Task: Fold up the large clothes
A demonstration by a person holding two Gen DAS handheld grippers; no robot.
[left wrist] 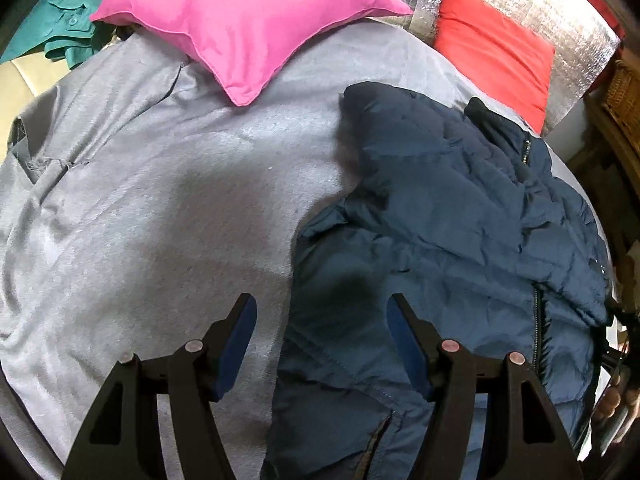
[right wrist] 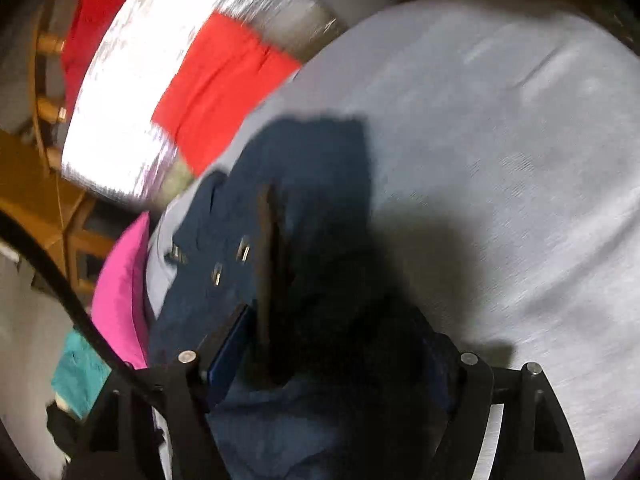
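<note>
- My left gripper (left wrist: 322,344) has its jaws standing wide with nothing between the blue pads; below the gap I see the near edge of the navy jacket (left wrist: 452,232) and, on the left, bare grey sheet (left wrist: 140,200).
- My right gripper (right wrist: 332,352) also reads as parted. Its left finger (right wrist: 224,344) is clear to see, the right one is lost in shadow, and jacket cloth with a dark strip lies in the gap. I see no pad pressing on it, so I judge it is holding nothing, though the blur makes this less than certain.
- The jacket lies spread on the bed, on the right half as the left camera sees it, collar towards the red pillow (left wrist: 496,52), zip running down near its right side, one sleeve drawn over the body.
- Progress, as I judge it: the garment is laid out and perhaps partly gathered in, but it is still a broad, puffy shape. The main folds remain to be done.
- Pose: left hand hovers above the hem, tilted steeply down; right hand sits low over the cloth, at a shallower tilt.
- Beyond: a pink pillow (left wrist: 248,20) at the head, a teal garment (left wrist: 68,20) off the far corner.
</note>
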